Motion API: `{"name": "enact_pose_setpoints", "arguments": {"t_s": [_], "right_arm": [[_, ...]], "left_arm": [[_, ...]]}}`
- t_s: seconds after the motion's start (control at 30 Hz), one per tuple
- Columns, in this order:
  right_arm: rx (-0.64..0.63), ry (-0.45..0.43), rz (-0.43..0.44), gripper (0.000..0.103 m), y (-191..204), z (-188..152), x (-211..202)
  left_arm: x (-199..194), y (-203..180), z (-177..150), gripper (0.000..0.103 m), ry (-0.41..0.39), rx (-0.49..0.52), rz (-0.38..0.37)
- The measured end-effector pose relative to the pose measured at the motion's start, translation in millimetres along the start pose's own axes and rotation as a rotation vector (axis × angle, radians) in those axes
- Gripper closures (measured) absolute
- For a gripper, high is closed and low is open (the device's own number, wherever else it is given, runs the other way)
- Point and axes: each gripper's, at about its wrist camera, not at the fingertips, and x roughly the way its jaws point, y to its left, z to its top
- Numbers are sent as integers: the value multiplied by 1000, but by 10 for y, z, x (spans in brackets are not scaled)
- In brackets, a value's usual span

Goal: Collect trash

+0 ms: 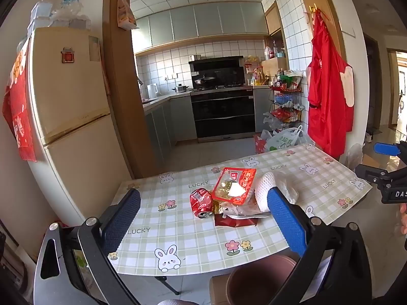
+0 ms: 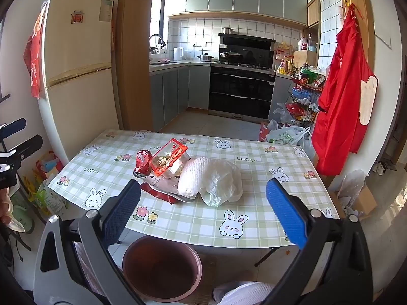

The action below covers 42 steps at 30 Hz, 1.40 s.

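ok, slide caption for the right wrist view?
Open right gripper hovers before trash pile on checked table, bin below.

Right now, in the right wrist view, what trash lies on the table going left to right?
Crushed red can → red-rimmed clear tray → white foam net → crumpled clear plastic bag. The flat wrappers underneath overlap too much to place.

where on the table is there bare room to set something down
Free: the checked tablecloth right of the white plastic bag, and the near strip above the brown bin. Crowded: the middle, where the crushed red can, red snack packet and white foam net pile together.
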Motion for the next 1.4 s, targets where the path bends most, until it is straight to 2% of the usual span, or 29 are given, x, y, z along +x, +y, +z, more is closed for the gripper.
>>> {"name": "enact_pose_setpoints", "arguments": {"t_s": [0.63, 1.4], "right_arm": [[-9, -7, -22, 6, -15, 24, -32], [-20, -10, -27, 6, -5, 54, -64]], "left_arm": [[60, -31, -103, 5, 1, 25, 17], [0, -65, -25, 5, 1, 38, 21]]}}
